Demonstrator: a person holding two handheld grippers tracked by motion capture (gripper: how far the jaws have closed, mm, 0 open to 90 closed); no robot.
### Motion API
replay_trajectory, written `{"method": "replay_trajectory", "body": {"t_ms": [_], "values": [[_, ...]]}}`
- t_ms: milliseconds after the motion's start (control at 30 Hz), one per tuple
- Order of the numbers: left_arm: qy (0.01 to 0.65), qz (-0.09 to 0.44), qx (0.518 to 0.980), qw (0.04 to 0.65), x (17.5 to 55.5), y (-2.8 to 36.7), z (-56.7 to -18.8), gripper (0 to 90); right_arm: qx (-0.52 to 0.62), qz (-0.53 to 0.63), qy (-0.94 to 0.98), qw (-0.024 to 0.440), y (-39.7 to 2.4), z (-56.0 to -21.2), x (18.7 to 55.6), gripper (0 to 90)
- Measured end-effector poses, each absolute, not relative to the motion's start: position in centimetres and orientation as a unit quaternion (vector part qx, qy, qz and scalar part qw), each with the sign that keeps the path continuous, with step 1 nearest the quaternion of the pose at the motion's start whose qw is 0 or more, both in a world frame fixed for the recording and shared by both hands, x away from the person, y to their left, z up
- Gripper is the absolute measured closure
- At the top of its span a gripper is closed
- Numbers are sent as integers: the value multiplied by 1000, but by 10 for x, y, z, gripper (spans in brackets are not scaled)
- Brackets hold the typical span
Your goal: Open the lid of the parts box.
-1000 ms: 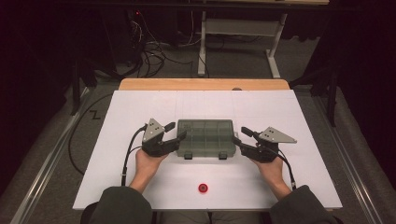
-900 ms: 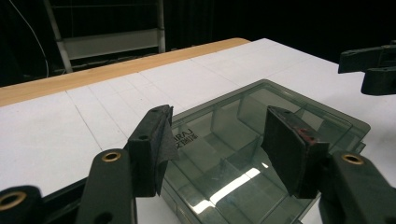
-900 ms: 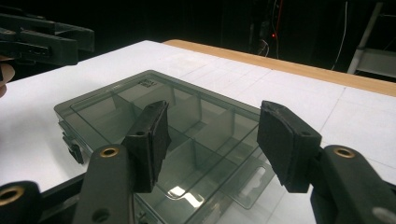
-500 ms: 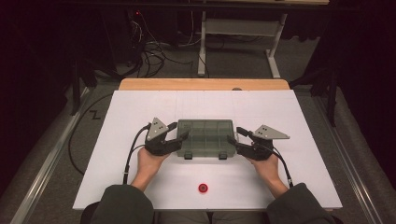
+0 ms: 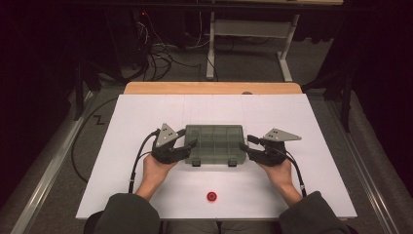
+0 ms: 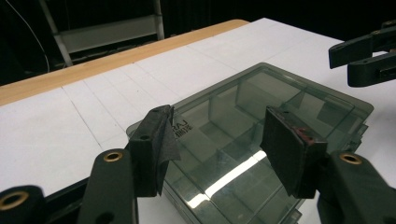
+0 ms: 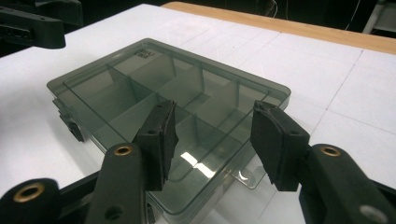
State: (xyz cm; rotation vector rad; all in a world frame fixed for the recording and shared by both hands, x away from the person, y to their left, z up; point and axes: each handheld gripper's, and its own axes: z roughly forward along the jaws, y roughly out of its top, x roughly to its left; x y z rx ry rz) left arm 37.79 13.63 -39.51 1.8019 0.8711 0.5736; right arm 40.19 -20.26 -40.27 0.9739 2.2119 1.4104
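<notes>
Fingers [image 6: 152,149] of the left gripper [image 5: 187,146] stood well apart, black rubbery pads astride the left end of the organiser box [image 5: 215,145], not visibly pressing on it. Those of the right gripper [image 5: 248,146] had just been closing, with the box's right end between them; its blocky pads [image 7: 275,144] stood clear above the lid. Both tools were matte black plastic with brass-coloured rivets, each topped by a grey three-cornered plate.

Nearest the table's front edge lay a small round red knob [image 5: 211,196], well apart from the box. Midway across the white table [image 5: 122,146] sat the box: flat, rectangular, of smoky translucent plastic, glossy and glinting, with rounded corners, upright dividers inside and two dark latches on its near side. Thin seams crossed the smooth white top. Along the far edge ran a strip of pale wood [image 5: 213,87].
</notes>
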Motion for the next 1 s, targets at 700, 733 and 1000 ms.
{"method": "replay_trajectory", "body": {"t_ms": [700,733,1000], "values": [[380,197,773,469,379,140,-384,461,334,448,814,155,-205,-393,399,639],[380,197,776,465,378,140,-384,461,335,446,816,154,-205,-392,399,648],[391,178,791,437,380,142,-383,546,331,428,829,145,-204,-391,398,741]]}}
